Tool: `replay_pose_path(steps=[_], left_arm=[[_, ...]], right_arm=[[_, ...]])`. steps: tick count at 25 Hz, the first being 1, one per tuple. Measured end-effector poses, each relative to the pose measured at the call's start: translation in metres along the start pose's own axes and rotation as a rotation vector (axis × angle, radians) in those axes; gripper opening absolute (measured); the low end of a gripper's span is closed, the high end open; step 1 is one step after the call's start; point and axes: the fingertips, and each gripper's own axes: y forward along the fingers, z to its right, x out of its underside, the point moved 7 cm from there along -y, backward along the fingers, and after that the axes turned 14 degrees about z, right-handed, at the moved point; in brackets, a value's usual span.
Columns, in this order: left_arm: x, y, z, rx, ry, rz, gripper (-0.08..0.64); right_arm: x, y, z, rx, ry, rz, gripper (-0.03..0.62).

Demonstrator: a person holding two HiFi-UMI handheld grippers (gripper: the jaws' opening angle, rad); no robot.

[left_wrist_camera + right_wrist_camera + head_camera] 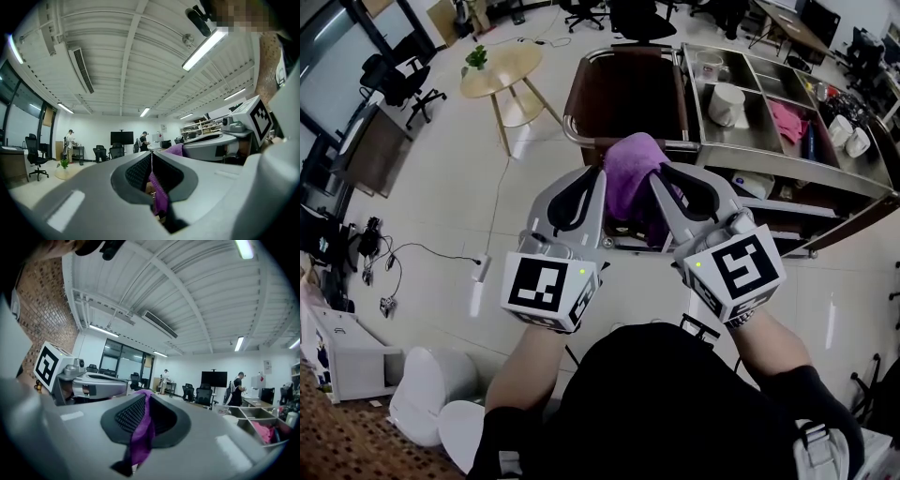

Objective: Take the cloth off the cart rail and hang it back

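- The left gripper (596,178) and the right gripper (660,180) pointed side by side, both tips in a bunched purple cloth (630,167).
- The cloth sat at the rail (577,139) on the cart's (825,176) left end; whether they touched could not be told.
- A white bowl (728,103) and a pink rag (787,120) lay in separate top compartments.
- A round wooden table (500,70) stood beyond the cart's left end.

Bright ceiling strips (205,48), floor (441,187) glare, fisheye-warped edges, possibly soft foreground.
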Motion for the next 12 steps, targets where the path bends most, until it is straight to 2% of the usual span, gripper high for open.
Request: replay_pose_path(steps=[4,7,9,11,12], left_arm=[[0.001,-0.005,-0.002,-0.005,-0.012,-0.056,0.009],[-0.005,-0.003,-0.005,0.02,0.007,0.024,0.009],[-0.006,-0.002,-0.008,0.031,0.022,0.069,0.009],[-0.009,-0.004,-0.009,0.044,0.016,0.072,0.009],[-0.013,-0.004,-0.01,0.056,0.014,0.09,0.009]], right_arm=[[-0.004,0.002,-0.002,0.002,-0.022,0.042,0.032],[-0.005,0.002,-0.006,0.016,-0.019,0.028,0.032],[-0.007,0.004,-0.007,0.017,-0.039,0.065,0.032],[-0.01,0.007,-0.008,0.016,-0.071,0.121,0.032],[-0.011,0.007,-0.011,0.026,-0.066,0.104,0.032]])
